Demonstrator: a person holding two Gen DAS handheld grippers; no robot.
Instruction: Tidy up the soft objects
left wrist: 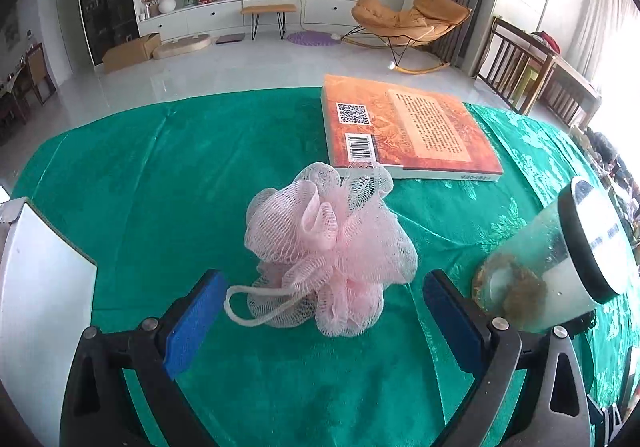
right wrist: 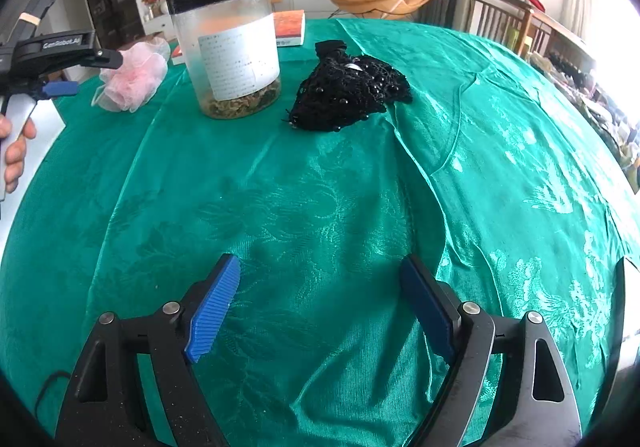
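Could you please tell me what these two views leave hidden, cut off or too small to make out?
- White object: left wrist view, cut off by the left edge; identity unclear.
- Jar: label print too small in the right wrist view; contents blurred by frosted wall.
- Black mesh item: right wrist view, bunched up, identity unclear.
- Book: left wrist view, cover text too small.

Pink mesh pouf (left wrist: 332,247), green damask cloth (right wrist: 320,187) (floral), black beaded pouch (right wrist: 348,87).
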